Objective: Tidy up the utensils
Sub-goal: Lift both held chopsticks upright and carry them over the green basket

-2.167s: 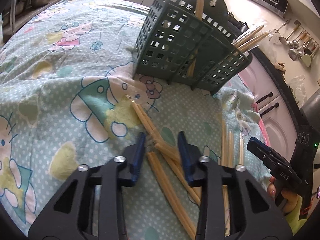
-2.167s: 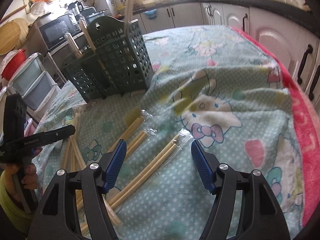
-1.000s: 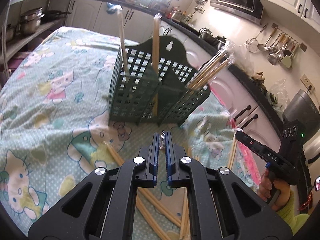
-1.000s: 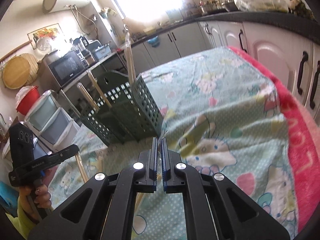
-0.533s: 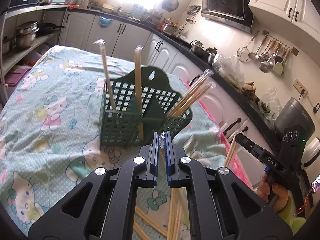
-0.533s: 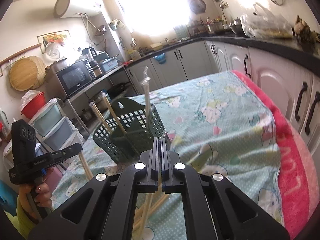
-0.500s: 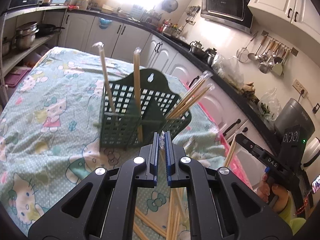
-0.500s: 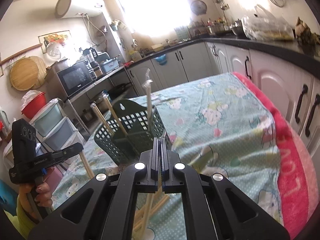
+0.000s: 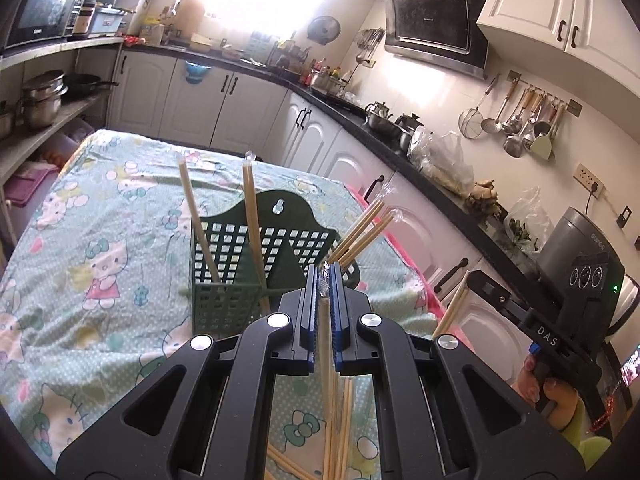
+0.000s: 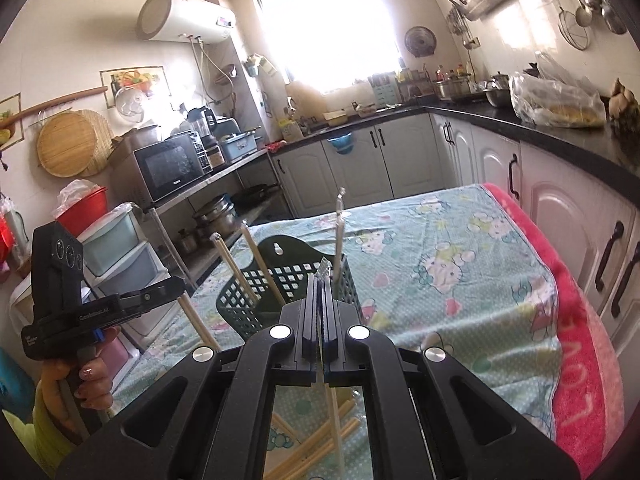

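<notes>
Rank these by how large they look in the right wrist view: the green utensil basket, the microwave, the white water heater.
1. Green utensil basket
2. Microwave and white water heater: too alike to rank, and both stand farther from the camera.

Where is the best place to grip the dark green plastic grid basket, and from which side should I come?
Probably grip the dark green plastic grid basket by its arched solid back panel, coming from above. That panel rises thin and bare over the walls, while wooden chopsticks crowd the compartments.
</notes>
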The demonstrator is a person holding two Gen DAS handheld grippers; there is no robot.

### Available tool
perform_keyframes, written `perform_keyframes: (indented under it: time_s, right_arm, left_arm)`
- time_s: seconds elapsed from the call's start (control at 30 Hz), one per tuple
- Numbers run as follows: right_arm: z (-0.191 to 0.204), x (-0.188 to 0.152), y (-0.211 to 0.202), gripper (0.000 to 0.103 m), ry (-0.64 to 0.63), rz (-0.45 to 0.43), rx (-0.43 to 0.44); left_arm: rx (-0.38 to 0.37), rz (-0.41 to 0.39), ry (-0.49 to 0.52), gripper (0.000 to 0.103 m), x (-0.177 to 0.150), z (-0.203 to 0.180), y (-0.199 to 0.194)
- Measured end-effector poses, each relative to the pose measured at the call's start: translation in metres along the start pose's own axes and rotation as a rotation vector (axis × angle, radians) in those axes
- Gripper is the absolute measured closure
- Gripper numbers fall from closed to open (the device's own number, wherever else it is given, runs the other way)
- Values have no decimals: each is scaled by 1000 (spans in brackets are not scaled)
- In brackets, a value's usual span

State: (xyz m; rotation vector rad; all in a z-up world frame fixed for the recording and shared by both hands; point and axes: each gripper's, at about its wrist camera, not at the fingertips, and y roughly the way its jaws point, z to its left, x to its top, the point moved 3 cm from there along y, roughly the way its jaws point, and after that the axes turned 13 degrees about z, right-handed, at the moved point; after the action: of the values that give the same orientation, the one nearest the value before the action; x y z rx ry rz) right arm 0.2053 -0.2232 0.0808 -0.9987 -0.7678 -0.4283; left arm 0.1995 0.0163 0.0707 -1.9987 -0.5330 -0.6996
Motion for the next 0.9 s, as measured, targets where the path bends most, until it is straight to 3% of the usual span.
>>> perform_keyframes:
  time_s: [0.9]
  right_arm:
    - [59, 50, 4, 101, -114, -67, 64]
  left_arm:
    - [18, -133, 52, 100, 51, -8, -51]
